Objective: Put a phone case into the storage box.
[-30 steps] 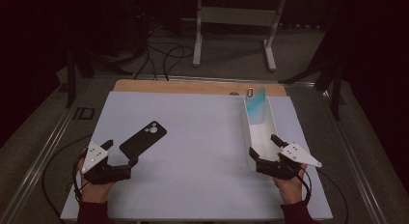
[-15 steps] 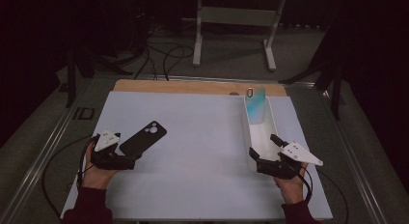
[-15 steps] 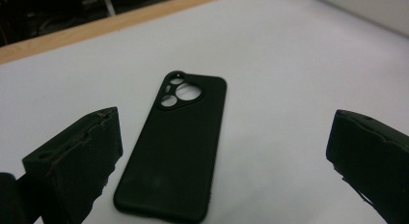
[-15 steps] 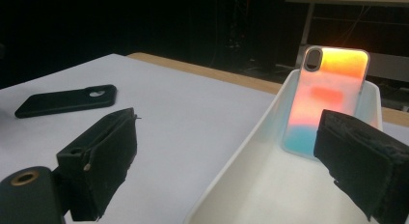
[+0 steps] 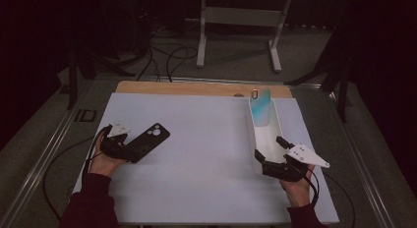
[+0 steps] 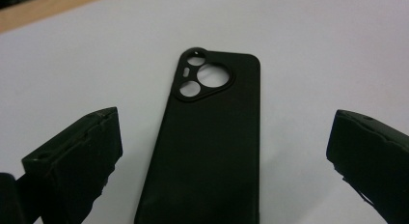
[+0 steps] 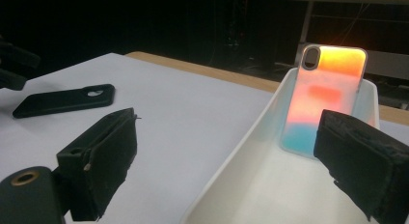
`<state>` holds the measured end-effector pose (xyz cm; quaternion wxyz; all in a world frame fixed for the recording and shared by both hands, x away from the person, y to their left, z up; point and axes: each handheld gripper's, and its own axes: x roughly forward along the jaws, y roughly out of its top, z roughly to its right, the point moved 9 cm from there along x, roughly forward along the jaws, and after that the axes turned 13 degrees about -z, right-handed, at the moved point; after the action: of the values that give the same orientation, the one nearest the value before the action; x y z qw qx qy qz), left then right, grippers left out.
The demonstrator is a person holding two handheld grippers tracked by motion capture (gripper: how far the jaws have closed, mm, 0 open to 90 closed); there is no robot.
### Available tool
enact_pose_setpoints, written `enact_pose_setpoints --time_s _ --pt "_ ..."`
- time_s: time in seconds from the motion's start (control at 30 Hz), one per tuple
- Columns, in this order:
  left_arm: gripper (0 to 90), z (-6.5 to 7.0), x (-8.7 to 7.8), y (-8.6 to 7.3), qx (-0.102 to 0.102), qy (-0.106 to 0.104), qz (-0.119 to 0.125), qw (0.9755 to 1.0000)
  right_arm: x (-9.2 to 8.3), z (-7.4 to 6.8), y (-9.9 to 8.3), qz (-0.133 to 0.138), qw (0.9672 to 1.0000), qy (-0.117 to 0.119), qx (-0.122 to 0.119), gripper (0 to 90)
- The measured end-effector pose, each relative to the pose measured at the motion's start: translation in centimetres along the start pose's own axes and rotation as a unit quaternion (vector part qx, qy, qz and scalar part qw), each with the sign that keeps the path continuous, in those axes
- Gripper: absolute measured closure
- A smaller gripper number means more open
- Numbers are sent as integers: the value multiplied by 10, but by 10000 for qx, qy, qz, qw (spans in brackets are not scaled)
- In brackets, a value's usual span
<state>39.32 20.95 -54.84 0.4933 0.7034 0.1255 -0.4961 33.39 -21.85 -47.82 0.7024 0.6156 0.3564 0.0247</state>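
My left gripper [image 5: 132,150] sits at the near end of the black phone case [image 5: 147,141], jaws spread wide. In the left gripper view the black phone case [image 6: 207,142] lies flat between the two jaws with bare white showing on both sides, so neither jaw touches it. The case lies back side up, camera cutout at the far end, angled away toward the middle of the tabletop [image 5: 196,129].

My right gripper [image 5: 270,154] is at the near end of the white tray [image 5: 252,139] on the right side of the tabletop. Its jaws are apart too, one jaw outside the tray's left wall, the other over the inside. Whether either jaw touches the wall, I cannot tell.

An iridescent phone case [image 7: 328,98] stands upright, leaning against the far end of the white tray [image 7: 251,137], orange at the top and blue toward the bottom. From the high view the iridescent phone case [image 5: 260,107] reads more teal.

The two cases are well apart, one on each side of the white sheet.
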Motion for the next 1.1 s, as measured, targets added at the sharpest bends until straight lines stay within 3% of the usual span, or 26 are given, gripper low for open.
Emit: enact_pose_setpoints --time_s 0.03,0.1,0.17,0.3,0.7,1.1 --pt "0 -1 2 1 2 74 29 10000 0 0 0 0 10000 0 0 77" --pt "0 -2 8 1 -45 -21 -6 10000 -1 0 0 -4 10000 -8 12 77" --pt "0 -1 19 -2 19 -119 -264 9996 -1 1 1 6 10000 -10 19 77" --pt "0 -2 27 -5 37 -163 -449 9989 -1 2 1 -1 10000 -21 23 78" --pt "0 -8 51 -20 -81 -273 -1174 9927 -1 1 1 9 10000 -9 41 78" --pt "108 -6 49 -21 -85 -131 -1409 9899 -1 0 2 18 10000 17 35 79"
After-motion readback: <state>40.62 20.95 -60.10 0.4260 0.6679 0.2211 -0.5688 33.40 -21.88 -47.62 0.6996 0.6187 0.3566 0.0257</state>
